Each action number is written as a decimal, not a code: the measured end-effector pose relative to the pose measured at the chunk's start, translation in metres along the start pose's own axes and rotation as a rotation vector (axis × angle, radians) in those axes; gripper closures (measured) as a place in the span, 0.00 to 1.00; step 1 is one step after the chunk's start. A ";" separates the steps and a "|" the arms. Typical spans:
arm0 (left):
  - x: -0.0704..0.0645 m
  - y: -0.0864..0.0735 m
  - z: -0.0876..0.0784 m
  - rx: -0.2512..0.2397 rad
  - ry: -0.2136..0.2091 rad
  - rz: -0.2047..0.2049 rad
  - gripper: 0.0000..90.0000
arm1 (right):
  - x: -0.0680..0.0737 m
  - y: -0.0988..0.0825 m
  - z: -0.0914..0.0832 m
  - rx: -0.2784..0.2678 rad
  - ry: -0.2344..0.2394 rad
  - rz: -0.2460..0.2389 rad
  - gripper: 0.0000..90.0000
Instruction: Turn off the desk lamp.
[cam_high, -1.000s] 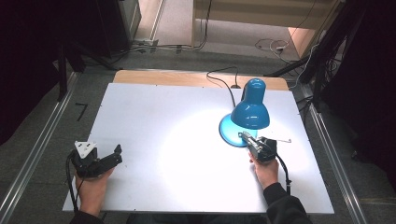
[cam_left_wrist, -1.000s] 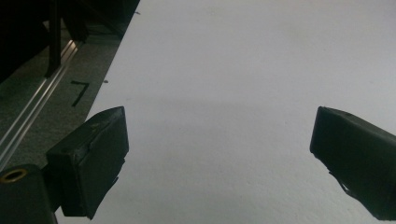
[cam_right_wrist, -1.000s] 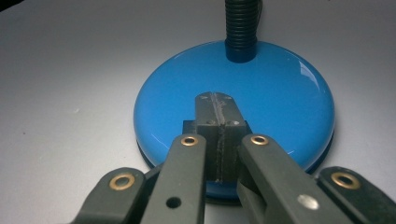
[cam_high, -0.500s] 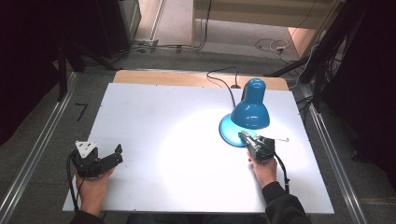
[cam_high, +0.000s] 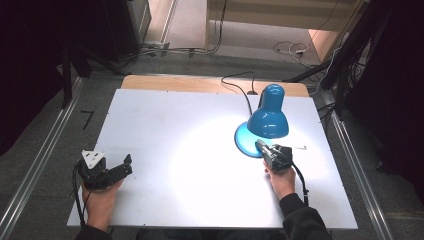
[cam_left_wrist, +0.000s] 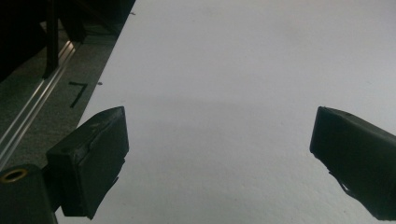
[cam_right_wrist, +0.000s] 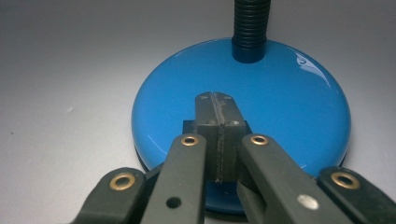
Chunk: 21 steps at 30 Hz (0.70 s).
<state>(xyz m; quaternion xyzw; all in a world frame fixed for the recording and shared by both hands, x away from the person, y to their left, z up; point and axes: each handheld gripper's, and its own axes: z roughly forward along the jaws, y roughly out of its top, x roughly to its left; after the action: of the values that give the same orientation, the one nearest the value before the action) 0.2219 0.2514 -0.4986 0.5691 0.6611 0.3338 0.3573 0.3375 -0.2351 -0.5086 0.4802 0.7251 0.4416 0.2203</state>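
Blue and glossy, the desk lamp (cam_high: 266, 122) stands at the right centre of the high view on the white table (cam_high: 165, 135), its light on. The right gripper (cam_right_wrist: 215, 105), jaws pressed together on nothing, rests its tips over the lamp's round base (cam_right_wrist: 280, 107). At the lower left the left gripper (cam_high: 122, 167) sits spread wide above bare tabletop.

We take the lamp (cam_high: 267, 120) as our landmark: it stands on the table (cam_high: 190, 150), toward its far right. Just before its base (cam_right_wrist: 261, 107) we see the right gripper (cam_high: 263, 148), tips over the base's near edge. The left gripper (cam_high: 125, 165) sits well left of the lamp, nearer us. A cable (cam_high: 240, 87) runs off behind the lamp.
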 end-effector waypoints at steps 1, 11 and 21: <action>0.000 0.000 0.000 -0.001 -0.001 0.000 0.06 | 0.000 0.000 0.000 0.000 0.000 0.000 0.98; 0.000 0.000 0.000 -0.001 -0.001 0.001 0.06 | -0.001 0.001 0.001 -0.003 -0.003 0.009 0.98; -0.002 0.001 0.000 0.000 -0.004 0.006 0.06 | -0.001 0.001 0.002 -0.005 -0.007 -0.001 0.98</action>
<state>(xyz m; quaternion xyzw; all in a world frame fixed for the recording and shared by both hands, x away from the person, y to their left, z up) 0.2228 0.2498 -0.4982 0.5717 0.6586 0.3340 0.3576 0.3393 -0.2350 -0.5089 0.4807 0.7235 0.4419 0.2241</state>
